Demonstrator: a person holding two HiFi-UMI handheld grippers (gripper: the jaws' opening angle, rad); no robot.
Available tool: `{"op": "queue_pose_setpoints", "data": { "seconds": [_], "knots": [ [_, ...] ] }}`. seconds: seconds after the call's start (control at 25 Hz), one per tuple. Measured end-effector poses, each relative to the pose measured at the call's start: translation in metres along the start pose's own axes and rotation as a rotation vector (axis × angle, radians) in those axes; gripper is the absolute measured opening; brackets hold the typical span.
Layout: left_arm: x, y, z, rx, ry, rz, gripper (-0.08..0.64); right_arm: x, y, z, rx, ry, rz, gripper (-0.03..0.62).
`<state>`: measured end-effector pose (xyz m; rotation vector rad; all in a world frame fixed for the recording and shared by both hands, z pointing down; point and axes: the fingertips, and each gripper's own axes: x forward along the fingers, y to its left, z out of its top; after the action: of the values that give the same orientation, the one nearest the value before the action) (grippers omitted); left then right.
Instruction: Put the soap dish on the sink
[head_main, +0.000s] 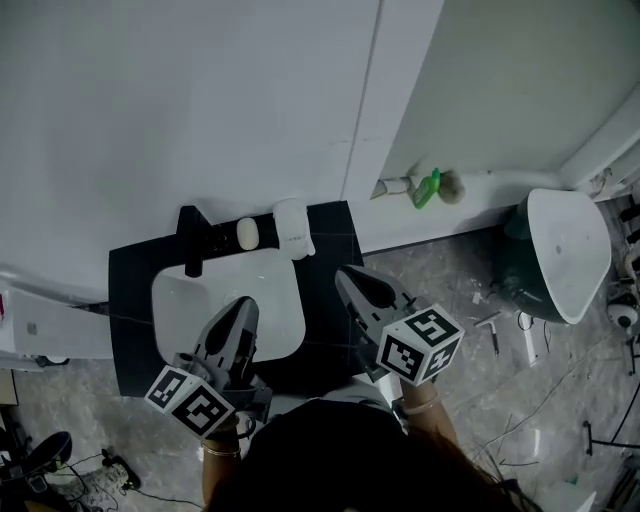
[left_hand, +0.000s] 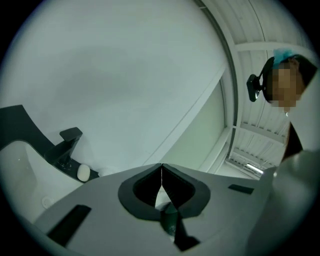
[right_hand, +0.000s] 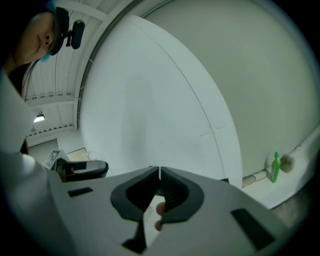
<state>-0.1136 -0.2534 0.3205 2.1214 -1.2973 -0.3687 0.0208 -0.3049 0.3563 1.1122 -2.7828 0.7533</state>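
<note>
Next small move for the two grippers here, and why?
Probably just back both away. The soap dish already sits on the dark top of the sink, behind the basin and beside the soap. The left gripper and right gripper are shut with nothing between them.

Your left gripper (head_main: 243, 302) covers the near side of the sink (head_main: 180, 295). Your head (head_main: 340, 455) hides both forearms. Left gripper view: its own body blocks most of the sink. Label on the green bottle (head_main: 427, 188) too small to read.
</note>
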Motion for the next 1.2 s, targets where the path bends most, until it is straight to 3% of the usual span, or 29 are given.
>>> {"op": "queue_pose_setpoints", "data": {
  "seconds": [0.12, 0.28, 0.72, 1.2],
  "knots": [
    [-0.012, -0.019, -0.010, 0.015, 0.031, -0.035, 0.003, -0.015, 0.012, -0.004, -0.021, 0.009, -0.009, 0.021],
    [-0.018, -0.020, -0.020, 0.060, 0.032, 0.001, 0.003, -0.020, 0.023, -0.015, -0.028, 0.035, 0.001, 0.020],
    [-0.020, -0.013, -0.026, 0.028, 0.030, 0.029, 0.003, -0.021, 0.030, -0.012, -0.009, -0.002, 0.050, 0.018],
    [-0.014, -0.001, -0.023, 0.015, 0.052, 0.017, 0.003, -0.006, 0.028, -0.016, -0.025, 0.023, 0.021, 0.018]
  ]
}}
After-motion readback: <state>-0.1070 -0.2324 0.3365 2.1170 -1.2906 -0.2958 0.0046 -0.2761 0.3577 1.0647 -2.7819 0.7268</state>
